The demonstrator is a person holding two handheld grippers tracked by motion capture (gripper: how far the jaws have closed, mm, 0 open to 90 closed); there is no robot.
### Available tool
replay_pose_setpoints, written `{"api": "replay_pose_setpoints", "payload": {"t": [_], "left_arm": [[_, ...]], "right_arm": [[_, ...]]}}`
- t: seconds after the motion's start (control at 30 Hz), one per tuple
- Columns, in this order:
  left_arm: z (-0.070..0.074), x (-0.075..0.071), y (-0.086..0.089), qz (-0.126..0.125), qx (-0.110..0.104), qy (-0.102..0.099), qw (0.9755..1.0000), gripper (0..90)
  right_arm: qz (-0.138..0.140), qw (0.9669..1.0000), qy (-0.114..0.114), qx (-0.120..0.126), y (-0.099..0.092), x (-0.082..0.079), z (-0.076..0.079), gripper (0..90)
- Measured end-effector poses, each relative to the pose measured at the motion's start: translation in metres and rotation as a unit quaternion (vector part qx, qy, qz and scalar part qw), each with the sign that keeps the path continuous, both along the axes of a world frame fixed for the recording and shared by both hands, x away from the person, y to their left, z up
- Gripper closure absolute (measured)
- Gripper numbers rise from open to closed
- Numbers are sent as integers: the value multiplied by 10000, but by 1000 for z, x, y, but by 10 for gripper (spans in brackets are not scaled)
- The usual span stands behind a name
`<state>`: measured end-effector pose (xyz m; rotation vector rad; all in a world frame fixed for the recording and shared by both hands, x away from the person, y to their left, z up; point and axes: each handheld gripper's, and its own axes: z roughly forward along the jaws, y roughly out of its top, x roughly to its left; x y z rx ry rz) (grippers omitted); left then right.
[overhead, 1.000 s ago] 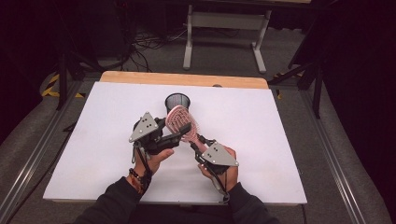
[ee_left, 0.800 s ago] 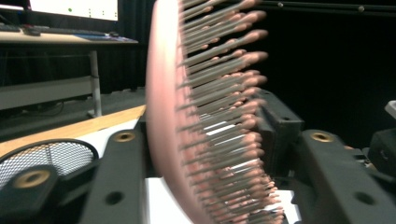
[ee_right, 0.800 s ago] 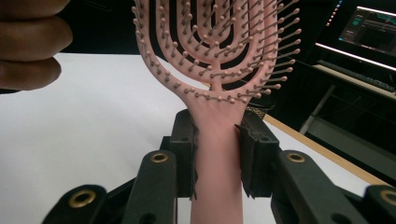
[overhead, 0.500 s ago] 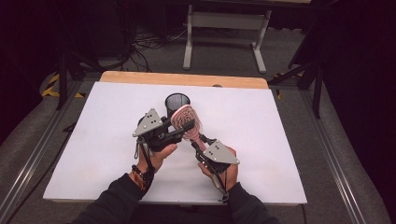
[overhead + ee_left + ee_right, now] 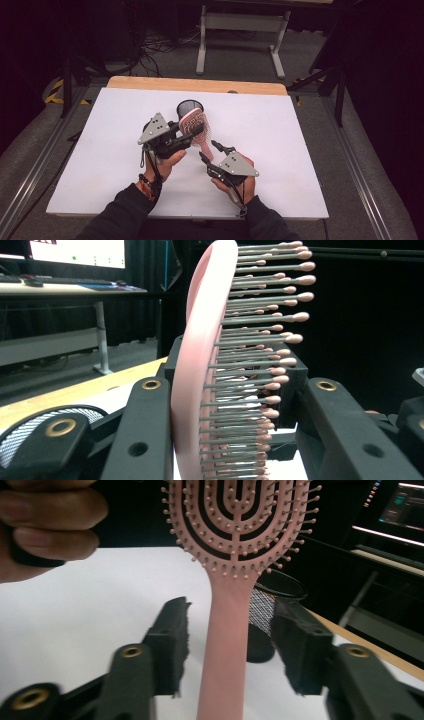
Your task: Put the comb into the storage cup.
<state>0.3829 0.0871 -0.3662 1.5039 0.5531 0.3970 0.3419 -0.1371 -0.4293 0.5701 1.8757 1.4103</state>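
The pink hairbrush is in the air above the white bench, just in front of the black mesh cup, with its head held in the left gripper and its handle slanting down toward the right gripper. A second ago both grippers had the brush between them lower over the bench; since then the left one has lifted and tipped the head up toward the cup, and the right one now has its jaws spread apart off the handle. I judge this to be a handover just finished, leaving the left gripper to carry the brush alone, probably to stand it in the cup. In the left gripper view the brush stands on edge between the jaws, which are closed down onto the head, one against its smooth back and the other on the bristle side, a grip the high view cannot resolve. The right gripper view makes plain what the high view only hints at: the handle runs up the gap between its wide-open jaws without touching either, with the mesh cup behind and the fingers of the left hand at the upper left.
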Motion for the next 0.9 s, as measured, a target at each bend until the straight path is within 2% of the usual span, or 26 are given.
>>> {"api": "replay_pose_setpoints", "payload": {"t": [0.07, 0.17, 0.3, 0.47, 0.7, 0.9], "left_arm": [[1, 0, 2, -8, 14, 25, 10000, 628], [7, 1, 8, 56, 7, -47, 10000, 629], [14, 2, 15, 119, 52, -97, 9999, 629], [20, 3, 22, 200, 25, -144, 9997, 629], [28, 6, 33, 320, 112, -282, 9990, 629], [33, 9, 40, 396, 109, -327, 9986, 629]], "right_arm": [[44, 10000, -5, -7, -2, 0, 0, 414], [4, 9999, 104, -88, -10, 1, -1, 361], [-23, 9999, 62, -121, -16, -2, 2, 329], [-65, 9996, -31, -260, -23, -7, 3, 310], [-179, 9991, -56, -383, -41, -13, 3, 276], [-250, 9990, -58, -376, -61, -18, -1, 245]]}}
